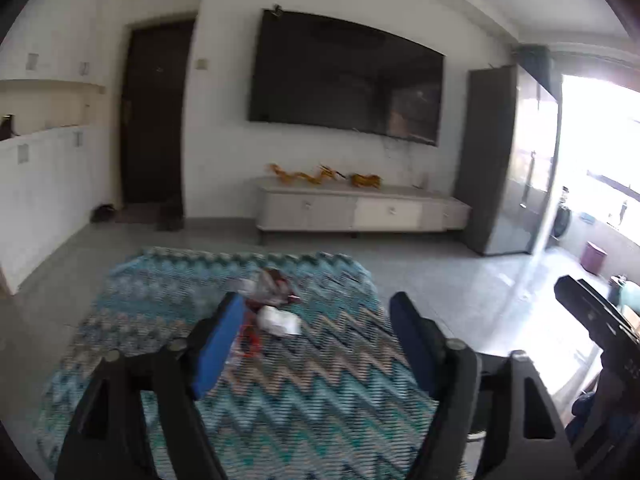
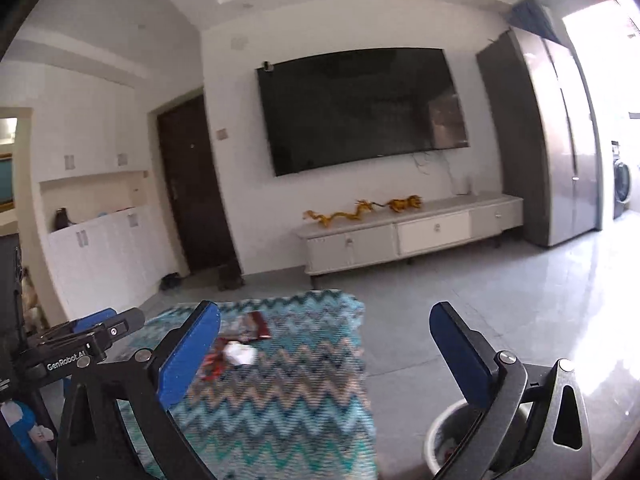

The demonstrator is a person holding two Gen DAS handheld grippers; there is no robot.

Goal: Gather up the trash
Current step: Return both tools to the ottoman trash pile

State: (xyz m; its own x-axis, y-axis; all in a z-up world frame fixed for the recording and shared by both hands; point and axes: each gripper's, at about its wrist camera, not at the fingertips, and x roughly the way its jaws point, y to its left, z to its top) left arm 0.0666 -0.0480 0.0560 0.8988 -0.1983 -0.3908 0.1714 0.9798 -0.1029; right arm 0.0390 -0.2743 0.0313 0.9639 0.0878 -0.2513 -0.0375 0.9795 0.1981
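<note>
A small heap of trash lies on a table under a zigzag cloth (image 1: 280,400): a crumpled white paper (image 1: 280,320), a dark shiny wrapper (image 1: 274,284) behind it and a red wrapper (image 1: 248,340) by its left. My left gripper (image 1: 318,304) hovers over the cloth, open and empty, its left finger next to the heap. The right gripper (image 2: 326,312) is wide open and empty, with the white paper (image 2: 240,354) and a dark red wrapper (image 2: 256,326) ahead and to its left. A grey waste bin (image 2: 444,420) stands on the floor beneath its right finger.
A wall-mounted TV (image 2: 360,108) hangs above a low white cabinet (image 2: 408,236) with golden dragon figures (image 2: 344,214). A dark door (image 2: 192,188) is at the left, a tall grey cupboard (image 2: 552,140) at the right. Tiled floor (image 2: 460,292) lies beyond the table.
</note>
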